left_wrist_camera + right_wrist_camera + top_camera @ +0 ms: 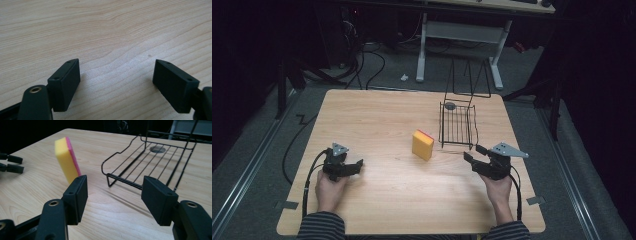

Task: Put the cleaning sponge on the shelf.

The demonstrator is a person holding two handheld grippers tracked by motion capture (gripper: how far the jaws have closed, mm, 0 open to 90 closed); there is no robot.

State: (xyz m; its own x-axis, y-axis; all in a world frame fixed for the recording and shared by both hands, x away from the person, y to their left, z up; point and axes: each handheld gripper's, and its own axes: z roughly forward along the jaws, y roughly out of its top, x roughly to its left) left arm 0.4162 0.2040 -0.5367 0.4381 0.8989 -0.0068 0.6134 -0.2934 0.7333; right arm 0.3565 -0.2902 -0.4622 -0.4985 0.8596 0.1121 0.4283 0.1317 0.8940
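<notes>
Resting on the surface (377, 210), your left hand-held gripper (354, 167) and right hand-held gripper (473, 153) both gape empty. The sponge (423, 145) stands on edge just beside the wire rack (458, 125).

One yellow sponge (423, 145), one black wire rack (457, 125), two grippers, one wooden table (377, 200).

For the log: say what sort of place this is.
Probably a lab or workshop set up for recording: a bare wooden table on grey carpet, cables trailing over the floor, and a white-legged desk behind.
</notes>
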